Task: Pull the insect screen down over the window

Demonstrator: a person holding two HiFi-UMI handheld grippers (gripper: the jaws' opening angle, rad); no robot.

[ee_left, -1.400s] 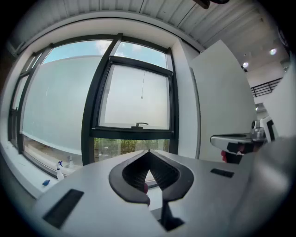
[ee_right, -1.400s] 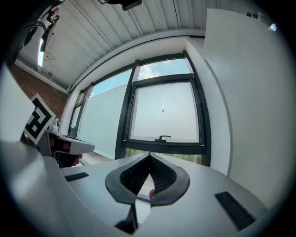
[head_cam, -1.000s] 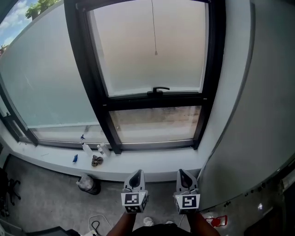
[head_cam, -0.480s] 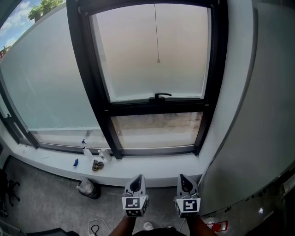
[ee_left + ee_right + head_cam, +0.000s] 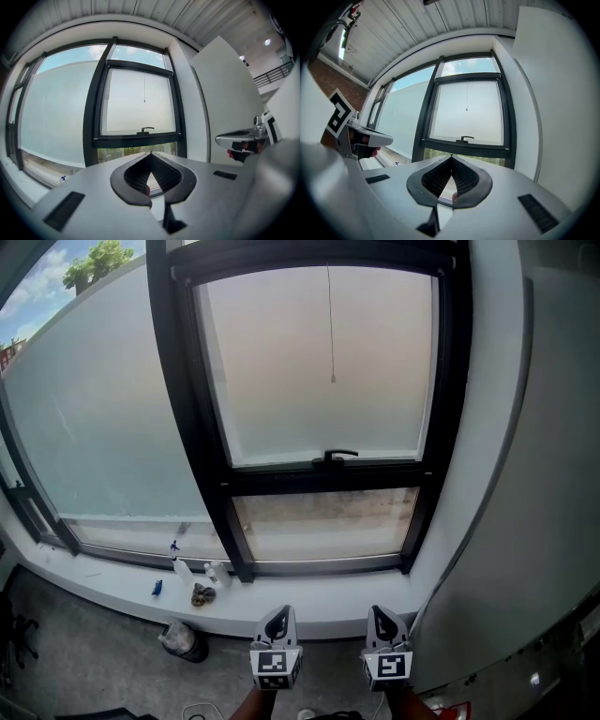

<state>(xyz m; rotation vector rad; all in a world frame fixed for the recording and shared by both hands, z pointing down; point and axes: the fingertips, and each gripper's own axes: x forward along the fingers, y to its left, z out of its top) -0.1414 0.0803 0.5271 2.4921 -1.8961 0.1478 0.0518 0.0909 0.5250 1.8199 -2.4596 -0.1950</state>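
Observation:
A black-framed window (image 5: 319, 474) faces me, with a frosted upper pane and a black handle (image 5: 335, 457) on its lower rail. A thin pull cord (image 5: 331, 329) with a small end bead hangs down the middle of the pane from the top of the frame. My left gripper (image 5: 277, 622) and right gripper (image 5: 382, 622) are low at the bottom of the head view, side by side, far below the cord. Both are shut and hold nothing. The same cord (image 5: 144, 93) (image 5: 467, 102) shows ahead of each gripper's closed jaws.
A white sill (image 5: 122, 592) runs under the window with small spray bottles (image 5: 180, 570) and a rag on it. A dark bin (image 5: 181, 641) stands on the floor below. A white wall (image 5: 525, 474) rises close on the right. A large glazed panel (image 5: 94, 418) fills the left.
The head view has tilted upward: window, cord and sill have slid down the frame, and both grippers sit lower in it. Jaws stay shut.

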